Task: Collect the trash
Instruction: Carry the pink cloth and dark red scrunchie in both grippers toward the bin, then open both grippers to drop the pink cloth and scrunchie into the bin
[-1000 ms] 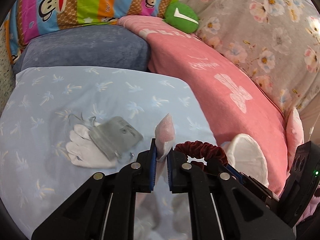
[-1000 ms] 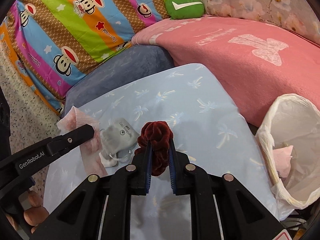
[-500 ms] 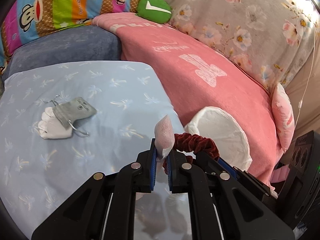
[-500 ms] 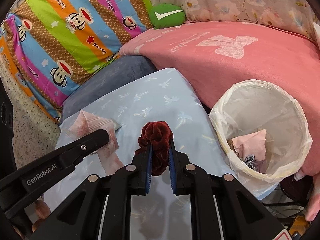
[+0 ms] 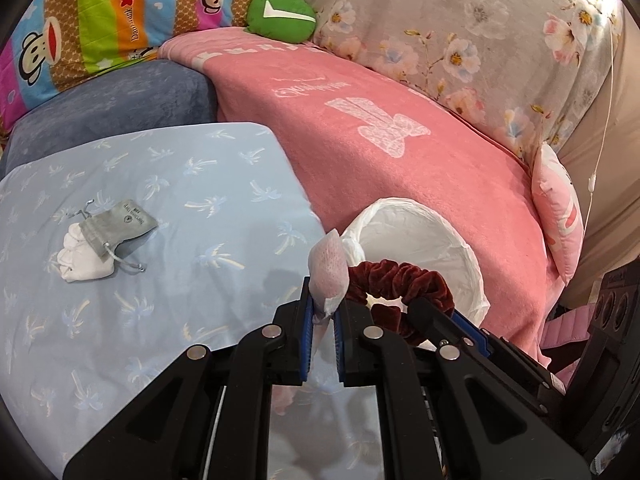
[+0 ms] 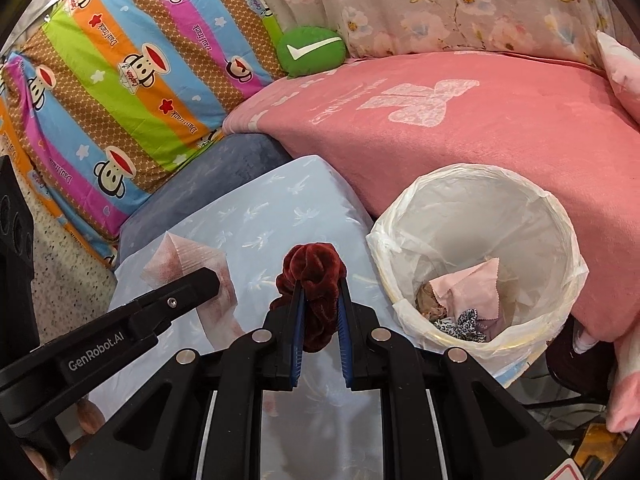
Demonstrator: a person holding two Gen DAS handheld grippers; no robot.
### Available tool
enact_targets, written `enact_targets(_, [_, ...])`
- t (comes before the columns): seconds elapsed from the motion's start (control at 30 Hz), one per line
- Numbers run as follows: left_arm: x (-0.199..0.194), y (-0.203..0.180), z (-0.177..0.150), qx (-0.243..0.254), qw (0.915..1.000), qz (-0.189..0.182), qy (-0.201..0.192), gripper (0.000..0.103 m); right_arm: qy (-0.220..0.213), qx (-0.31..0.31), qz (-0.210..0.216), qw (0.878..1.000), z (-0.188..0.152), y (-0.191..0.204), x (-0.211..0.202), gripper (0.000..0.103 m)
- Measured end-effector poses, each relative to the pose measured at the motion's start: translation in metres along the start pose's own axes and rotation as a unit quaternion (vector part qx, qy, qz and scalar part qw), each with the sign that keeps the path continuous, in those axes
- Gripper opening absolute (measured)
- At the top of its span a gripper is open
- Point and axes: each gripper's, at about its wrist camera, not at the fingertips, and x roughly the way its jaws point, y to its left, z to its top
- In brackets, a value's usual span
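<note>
Pale blue palm-print sheet (image 5: 168,208) covers near surface. Grey drawstring pouch (image 5: 120,226) lies on sheet at 9 o'clock, overlapping white cloth bundle (image 5: 82,260). Slate-blue cushion (image 5: 116,108) beyond sheet at 11 o'clock. Striped monkey-print pillow (image 6: 132,76) behind, upper left. Green round cushion with white tick (image 6: 311,51) at 12 o'clock, on edge of pink blanket (image 6: 460,128). Floral fabric (image 5: 460,28) at 1 o'clock.

You are seeing two grippers: the left gripper (image 5: 322,334) is pinching one pink tissue (image 5: 329,276), and the right gripper (image 6: 319,330) is clamping one maroon scrunchie (image 6: 313,280). One lined trash bin (image 6: 404,240) is standing beside the bed. One grey drawstring pouch (image 5: 120,226) and one white cloth (image 5: 82,258) are lying together. One green cushion (image 6: 311,51) is resting behind.
</note>
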Motion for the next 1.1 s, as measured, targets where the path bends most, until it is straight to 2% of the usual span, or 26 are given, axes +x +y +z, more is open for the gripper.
enact_targets(0.33, [0.013,-0.046,0.023,0.030,0.9989,-0.034,-0.010,0.009,-0.029,0.027,-0.030,0.999,0.018,-0.052,-0.015,0.014])
enact_targets(0.6, [0.034,-0.077,0.033,0.049,0.9969,-0.062,0.002,0.009,-0.042,0.048,-0.055,0.996,0.030,-0.088,-0.019,0.014])
enact_targets(0.87, [0.050,-0.105,0.042,0.063,0.9943,-0.086,0.011,0.009,-0.044,0.058,-0.076,0.994,0.034,-0.110,-0.019,0.014])
enact_targets(1.03, [0.059,-0.110,0.046,0.059,0.9945,-0.086,0.007,0.009,-0.041,0.062,-0.084,0.994,0.037,-0.118,-0.013,0.014])
enact_targets(1.07, [0.061,-0.111,0.047,0.059,0.9945,-0.086,0.008,0.010,-0.040,0.062,-0.085,0.994,0.037,-0.119,-0.012,0.014])
enact_targets(1.1, [0.064,-0.110,0.046,0.060,0.9948,-0.082,0.011,0.016,-0.039,0.062,-0.086,0.994,0.037,-0.119,-0.010,0.014])
